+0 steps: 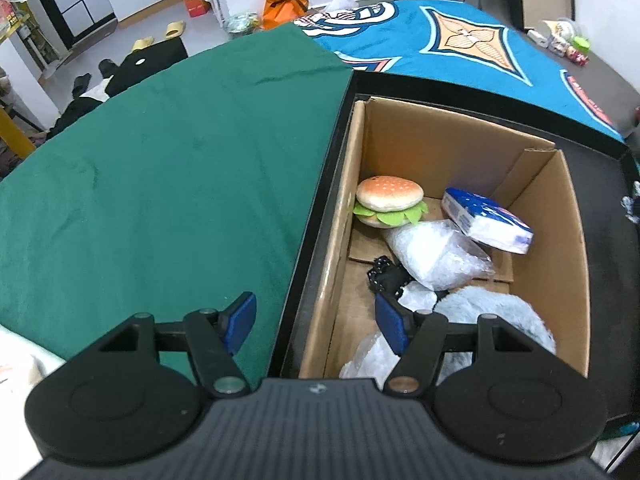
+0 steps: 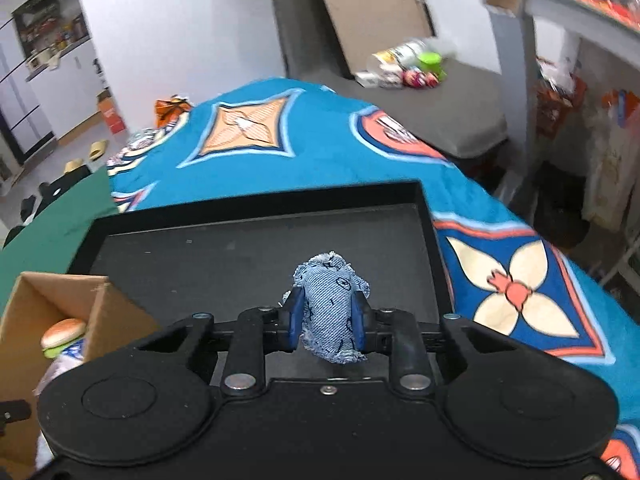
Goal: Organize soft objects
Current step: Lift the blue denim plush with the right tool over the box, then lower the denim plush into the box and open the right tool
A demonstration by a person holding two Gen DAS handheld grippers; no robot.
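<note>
denim piece (image 2: pixel 330 304): faded blue | cloth (image 1: pixel 160 184): green | tray (image 2: pixel 256 252): black

The left tool (image 1: pixel 316 322) fills the near edge, its blue-padded fingers (image 1: pixel 240 320) spread apart with nothing between them. Just beyond it, right of centre, an open cardboard box (image 1: pixel 568 248) stands in a black tray (image 1: pixel 316 200). Inside the box, a plush hamburger (image 1: pixel 388 200) sits at the far left corner. A blue and white tissue pack (image 1: pixel 486 220) leans to its right. Clear crinkled plastic bags (image 1: pixel 436 256) lie between them, nearer the viewer. A small black item (image 1: pixel 386 276) lies beside the bags, and pale blue fluffy fabric (image 1: pixel 504 312) lies nearest. A green cloth (image 1: pixel 160 168) spreads to the left, a patterned blue cloth (image 1: pixel 460 44) beyond.
</note>
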